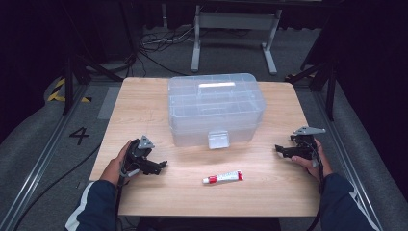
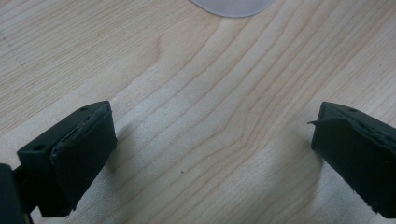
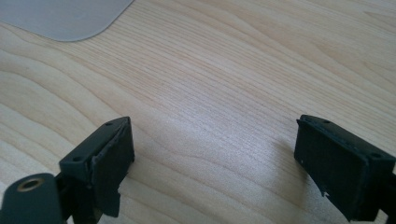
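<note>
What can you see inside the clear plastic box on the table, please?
Through the clear plastic box, with its lid shut, only divider walls of a compartment tray near the top show. No contents stand out, but the hazy plastic and glare hide what may lie lower down.

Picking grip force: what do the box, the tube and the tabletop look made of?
Box: clear, slightly frosted plastic; inner dividers show through.
Tube: white, red-capped, probably soft plastic or laminate; too small to tell.
Tabletop: light wood grain, matte, possibly laminate.
</note>
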`<action>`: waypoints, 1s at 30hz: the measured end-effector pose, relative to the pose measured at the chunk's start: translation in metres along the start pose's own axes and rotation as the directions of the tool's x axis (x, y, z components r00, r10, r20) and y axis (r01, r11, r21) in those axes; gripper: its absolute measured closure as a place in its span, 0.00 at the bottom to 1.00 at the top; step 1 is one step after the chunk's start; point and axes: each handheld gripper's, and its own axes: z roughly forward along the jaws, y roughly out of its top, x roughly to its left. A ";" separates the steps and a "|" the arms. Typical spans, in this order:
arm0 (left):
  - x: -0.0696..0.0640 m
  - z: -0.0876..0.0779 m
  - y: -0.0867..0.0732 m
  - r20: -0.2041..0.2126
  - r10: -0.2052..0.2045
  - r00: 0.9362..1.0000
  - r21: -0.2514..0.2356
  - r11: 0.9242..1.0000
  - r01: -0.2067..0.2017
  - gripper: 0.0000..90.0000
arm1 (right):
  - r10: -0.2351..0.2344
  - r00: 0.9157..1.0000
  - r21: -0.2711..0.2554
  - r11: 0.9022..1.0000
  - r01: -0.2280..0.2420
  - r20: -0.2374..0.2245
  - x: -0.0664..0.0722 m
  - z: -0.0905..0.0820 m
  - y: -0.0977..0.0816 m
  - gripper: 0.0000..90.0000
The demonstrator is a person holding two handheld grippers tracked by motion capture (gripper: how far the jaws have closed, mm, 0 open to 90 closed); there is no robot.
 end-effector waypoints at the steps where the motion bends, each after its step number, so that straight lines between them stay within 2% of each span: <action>1: 0.000 0.000 0.000 -0.002 0.003 1.000 -0.002 1.000 -0.003 0.00 | -0.001 1.000 0.000 1.000 0.001 -0.001 0.000 0.000 0.000 0.13; 8: 0.002 0.000 -0.001 0.010 0.010 1.000 -0.001 1.000 -0.010 0.00 | -0.002 1.000 0.000 1.000 0.002 -0.003 0.000 0.000 0.000 0.13; 11: 0.003 -0.001 -0.001 -0.015 -0.010 1.000 0.001 1.000 0.010 0.00 | -0.004 1.000 0.000 1.000 0.004 -0.006 -0.001 0.000 0.000 0.13; 16: 0.003 -0.001 -0.001 -0.014 -0.012 1.000 0.003 1.000 0.012 0.00 | -0.013 1.000 0.012 1.000 0.013 -0.013 -0.002 -0.001 0.001 0.13; 17: 0.003 -0.001 -0.002 -0.017 -0.021 1.000 -0.001 1.000 0.021 0.00 | -0.017 1.000 0.021 1.000 0.017 -0.016 -0.003 -0.002 0.001 0.15; 19: 0.003 -0.002 -0.002 -0.022 -0.023 0.999 -0.006 1.000 0.022 0.01 | -0.052 0.998 0.022 0.998 0.052 0.024 -0.005 -0.007 0.003 0.29; 20: 0.002 -0.003 -0.003 -0.026 -0.028 0.999 -0.005 1.000 0.028 0.01 | -0.061 0.997 0.015 0.998 0.061 0.044 -0.006 -0.008 0.004 0.29; 22: 0.003 -0.004 -0.004 -0.033 -0.037 0.999 -0.005 0.999 0.037 0.02 | -0.044 0.999 0.010 0.999 0.044 0.027 -0.008 -0.008 0.005 0.28; 24: 0.004 -0.005 -0.005 -0.024 -0.026 0.999 -0.006 1.000 0.026 0.02 | -0.059 0.998 0.021 0.998 0.058 0.025 -0.007 -0.009 0.006 0.29; 26: 0.007 -0.006 -0.006 -0.006 -0.007 1.000 -0.004 1.000 0.007 0.02 | -0.055 0.998 0.003 0.998 0.055 0.010 -0.005 -0.012 0.010 0.29; 30: 0.011 -0.007 -0.007 0.007 0.008 1.000 -0.002 1.000 -0.008 0.02 | -0.089 0.996 -0.025 0.996 0.089 0.004 0.001 -0.020 0.018 0.32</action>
